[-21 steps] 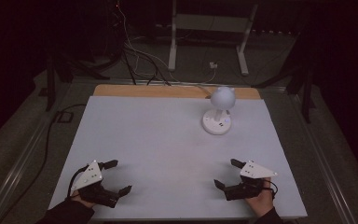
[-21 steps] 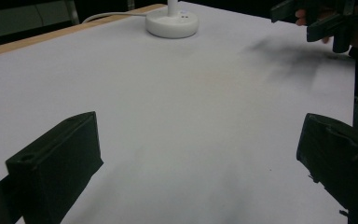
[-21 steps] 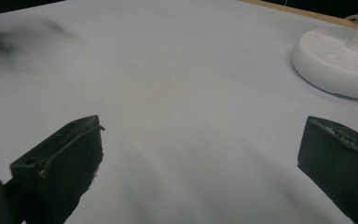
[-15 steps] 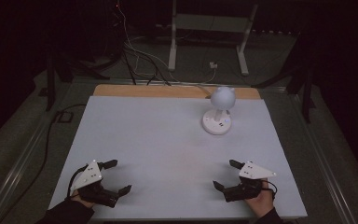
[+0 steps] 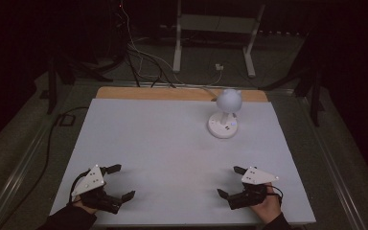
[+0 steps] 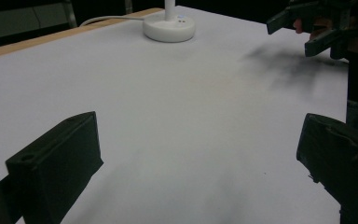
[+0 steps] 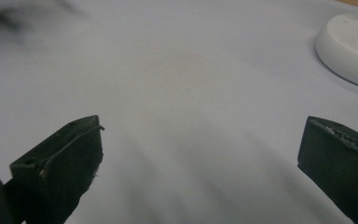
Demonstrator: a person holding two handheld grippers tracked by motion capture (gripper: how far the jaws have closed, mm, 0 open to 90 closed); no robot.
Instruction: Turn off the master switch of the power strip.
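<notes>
A small white desk lamp [image 5: 224, 115] with a round head stands on the white table [image 5: 163, 139] at the back right; its round base [image 6: 169, 28] shows far off in the left gripper view and closer at the upper right [image 7: 349, 46] in the right gripper view. My left gripper [image 5: 120, 181] rests open near the front left edge, nothing between its jaws. At the front right my right gripper [image 5: 231, 181] is open too and holds nothing. The left gripper view catches the right gripper [image 6: 303, 30] across the table.
A white cable [image 5: 206, 88] runs from the lamp over the wooden back edge [image 5: 172, 93]. Behind the table are dark cables [image 5: 134, 52] and a white stand [image 5: 215, 33] on the floor. A black cable [image 5: 52, 139] trails down the left side.
</notes>
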